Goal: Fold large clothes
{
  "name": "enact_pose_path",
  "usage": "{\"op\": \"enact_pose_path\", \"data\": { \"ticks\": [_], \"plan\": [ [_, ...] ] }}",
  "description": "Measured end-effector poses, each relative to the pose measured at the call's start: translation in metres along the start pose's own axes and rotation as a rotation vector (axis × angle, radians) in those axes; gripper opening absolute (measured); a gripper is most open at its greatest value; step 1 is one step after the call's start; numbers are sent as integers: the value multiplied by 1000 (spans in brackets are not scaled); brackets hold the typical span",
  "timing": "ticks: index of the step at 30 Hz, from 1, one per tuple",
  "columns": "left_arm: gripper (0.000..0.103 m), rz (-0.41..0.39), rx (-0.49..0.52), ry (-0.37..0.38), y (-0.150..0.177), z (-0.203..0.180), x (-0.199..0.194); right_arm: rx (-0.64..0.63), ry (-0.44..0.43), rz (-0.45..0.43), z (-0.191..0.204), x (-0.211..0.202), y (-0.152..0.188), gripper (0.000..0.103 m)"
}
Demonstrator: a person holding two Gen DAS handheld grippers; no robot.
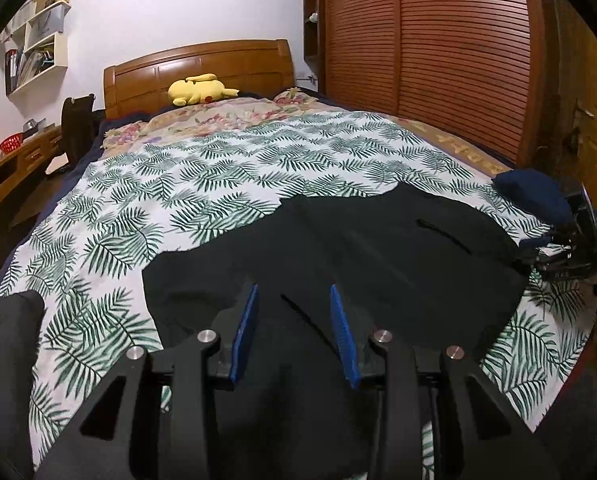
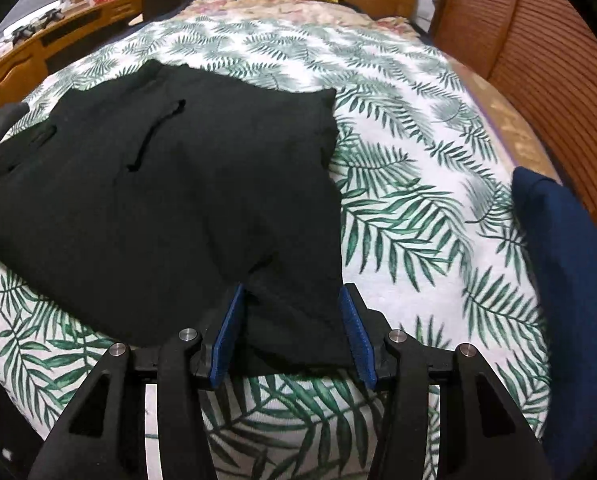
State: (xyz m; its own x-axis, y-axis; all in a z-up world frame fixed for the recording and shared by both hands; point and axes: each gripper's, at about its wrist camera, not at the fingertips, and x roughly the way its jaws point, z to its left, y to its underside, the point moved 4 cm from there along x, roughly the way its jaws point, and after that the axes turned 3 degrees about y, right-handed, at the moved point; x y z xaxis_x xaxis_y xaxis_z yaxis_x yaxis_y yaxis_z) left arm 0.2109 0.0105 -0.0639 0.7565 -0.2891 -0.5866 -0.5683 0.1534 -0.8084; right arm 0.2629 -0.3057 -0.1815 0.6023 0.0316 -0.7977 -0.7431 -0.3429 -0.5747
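One black garment (image 2: 186,184) lies spread, partly folded, on the leaf-print sheet (image 2: 418,208).

Black garment (image 2: 186,200), green-leaf-print white sheet (image 2: 410,208)

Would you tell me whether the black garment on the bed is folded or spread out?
Partly folded: the black garment lies as a compact layered shape on the leaf-print sheet, no sleeves or legs spread.
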Motion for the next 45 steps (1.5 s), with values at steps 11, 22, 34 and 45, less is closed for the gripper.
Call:
{"op": "enact_pose_path", "data": {
  "ticks": [11,22,34,45],
  "plan": [
    [35,77,-56,-11,39,-19,-12,-10,-112,-173,34,-27,-32,49],
    [35,157,-125,-68,74,-5,-9,-3,-140,-100,44,12,-23,50],
    [35,200,-111,-101,87,-6,-1,-79,-293,-205,114,-22,-45,50],
    [35,161,-160,-179,88,3,-31,-152,-407,-134,151,13,-31,52]
  ]
}}
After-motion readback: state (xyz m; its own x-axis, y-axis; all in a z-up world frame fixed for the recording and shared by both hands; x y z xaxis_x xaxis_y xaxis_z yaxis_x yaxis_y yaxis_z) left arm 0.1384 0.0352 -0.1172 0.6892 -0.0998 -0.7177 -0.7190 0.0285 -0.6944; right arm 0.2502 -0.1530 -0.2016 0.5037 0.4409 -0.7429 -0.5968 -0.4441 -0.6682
